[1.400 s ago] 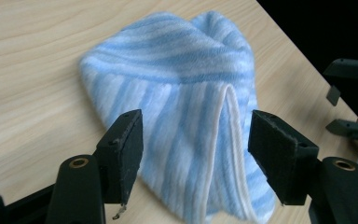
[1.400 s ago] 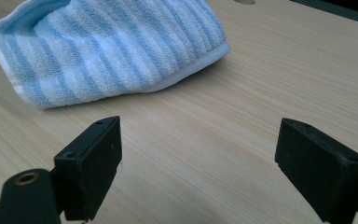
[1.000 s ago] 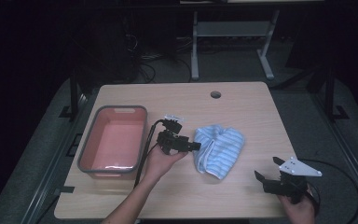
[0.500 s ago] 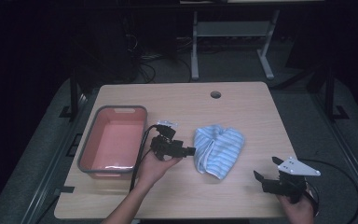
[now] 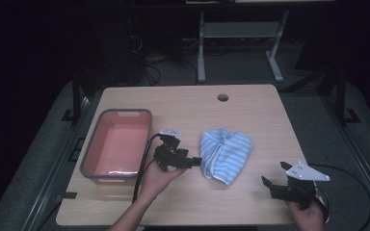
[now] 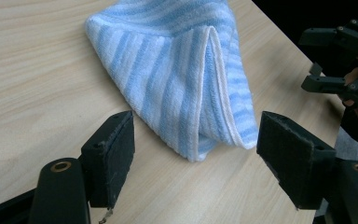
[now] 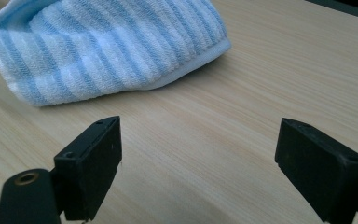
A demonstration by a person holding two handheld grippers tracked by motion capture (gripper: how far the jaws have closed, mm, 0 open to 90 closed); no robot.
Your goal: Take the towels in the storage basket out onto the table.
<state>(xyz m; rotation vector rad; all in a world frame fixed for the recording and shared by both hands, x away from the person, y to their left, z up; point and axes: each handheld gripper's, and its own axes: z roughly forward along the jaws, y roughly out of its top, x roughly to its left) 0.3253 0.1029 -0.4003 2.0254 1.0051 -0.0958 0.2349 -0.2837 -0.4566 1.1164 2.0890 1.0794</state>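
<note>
Your left tongs gape wide just short of the striped towel, its folded corner ahead between the jaws. Your right tongs, also spread, hover above the surface, towel well ahead.

At frame centre, the towel is ribbed terry cloth, soft and matt. The table shows smooth pale wood grain. The tub, centre left, looks glossy plastic. Claw pads are rough black foam.

No readable text, label, brand, number or sign appears on anything in these views.
</note>
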